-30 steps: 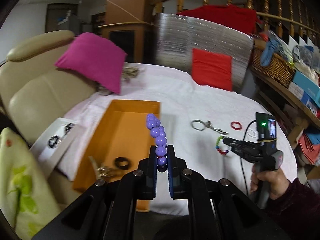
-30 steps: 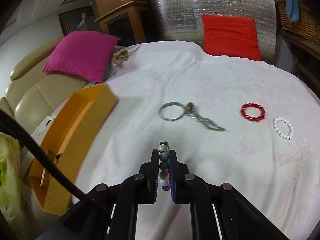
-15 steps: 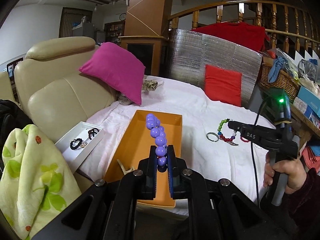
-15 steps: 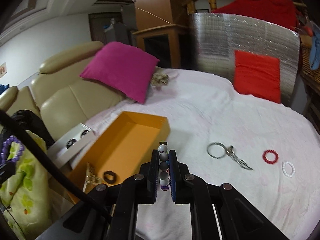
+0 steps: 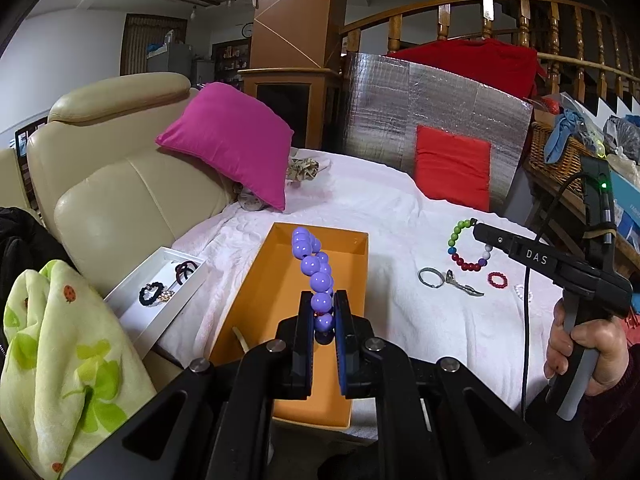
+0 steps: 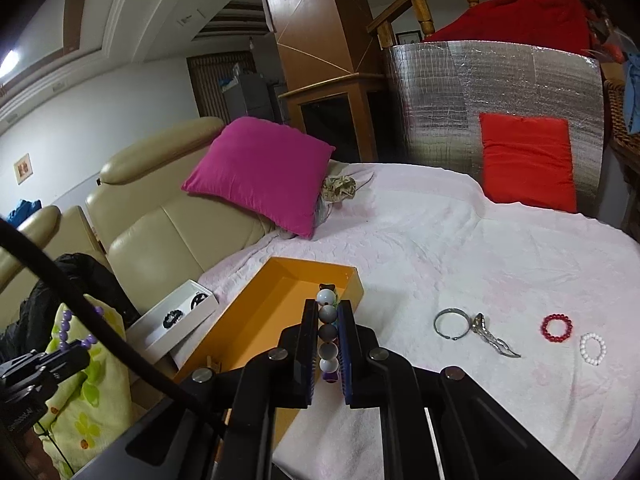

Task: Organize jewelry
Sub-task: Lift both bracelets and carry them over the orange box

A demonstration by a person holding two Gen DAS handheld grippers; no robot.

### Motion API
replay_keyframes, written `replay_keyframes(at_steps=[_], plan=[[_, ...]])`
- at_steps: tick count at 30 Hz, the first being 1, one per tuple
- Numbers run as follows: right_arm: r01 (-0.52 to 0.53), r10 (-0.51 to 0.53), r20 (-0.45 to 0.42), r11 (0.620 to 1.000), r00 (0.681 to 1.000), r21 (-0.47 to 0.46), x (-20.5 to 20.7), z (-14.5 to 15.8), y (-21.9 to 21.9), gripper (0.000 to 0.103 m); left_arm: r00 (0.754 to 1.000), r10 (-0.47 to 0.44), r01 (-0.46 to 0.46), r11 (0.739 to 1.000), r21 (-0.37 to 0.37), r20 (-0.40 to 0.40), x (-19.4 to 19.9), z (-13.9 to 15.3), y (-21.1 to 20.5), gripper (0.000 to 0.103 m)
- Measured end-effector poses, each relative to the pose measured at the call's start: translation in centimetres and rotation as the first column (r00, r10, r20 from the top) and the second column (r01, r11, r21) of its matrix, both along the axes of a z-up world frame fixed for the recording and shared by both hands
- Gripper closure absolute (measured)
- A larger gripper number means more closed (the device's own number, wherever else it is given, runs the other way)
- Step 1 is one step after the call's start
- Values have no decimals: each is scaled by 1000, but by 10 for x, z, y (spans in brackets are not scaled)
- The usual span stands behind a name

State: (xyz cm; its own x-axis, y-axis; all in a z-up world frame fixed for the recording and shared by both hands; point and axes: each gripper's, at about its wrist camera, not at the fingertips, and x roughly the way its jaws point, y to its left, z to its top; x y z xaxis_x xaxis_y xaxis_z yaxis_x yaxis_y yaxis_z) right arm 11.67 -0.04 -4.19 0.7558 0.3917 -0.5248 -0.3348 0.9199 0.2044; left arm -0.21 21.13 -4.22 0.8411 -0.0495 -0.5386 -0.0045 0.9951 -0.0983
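Mid-task: left gripper [image 5: 323, 320] pinches purple bead bracelet [image 5: 314, 268] above orange box [image 5: 344, 396], right gripper [image 6: 328, 340] clamps multicolour bracelet [image 6: 328, 332] near it; ring [image 6: 450, 323], red bracelet [image 6: 556, 328], white bracelet [image 6: 593, 349] unsorted on cloth.

Ahead and to the left we see a beige sofa [image 5: 116, 184] with a pink cushion [image 5: 230, 142] on it. Straight ahead stand a wooden pillar [image 5: 302, 16] and a foil panel [image 5: 432, 112]. A wooden railing [image 5: 520, 4] runs up to the right. Left, white walls [image 6: 120, 120].
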Motion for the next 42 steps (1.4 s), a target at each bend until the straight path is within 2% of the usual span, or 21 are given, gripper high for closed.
replay_keyframes(at_steps=[12,21,29,32,42], plan=[[33,-31,-42,998,999,52,16,-21,-29,93,999,-39,39,999,15,-33,33,-4,-30,93],[93,-89,-59,992,994,84,18,-27,-55,93,993,-112,113,993,27,-44,35,-4,-59,93],[106,-97,-81,988,992,110,20,-38,-61,93,988,-149,151,987,54,-45,35,1,-79,93],[112,-103,-84,987,991,113,21,-40,-64,93,986,-160,162,986,41,-54,37,-2,-82,93],[117,-103,-83,976,991,182,17,-45,-77,93,986,-134,139,989,40,-101,47,-12,-79,93]])
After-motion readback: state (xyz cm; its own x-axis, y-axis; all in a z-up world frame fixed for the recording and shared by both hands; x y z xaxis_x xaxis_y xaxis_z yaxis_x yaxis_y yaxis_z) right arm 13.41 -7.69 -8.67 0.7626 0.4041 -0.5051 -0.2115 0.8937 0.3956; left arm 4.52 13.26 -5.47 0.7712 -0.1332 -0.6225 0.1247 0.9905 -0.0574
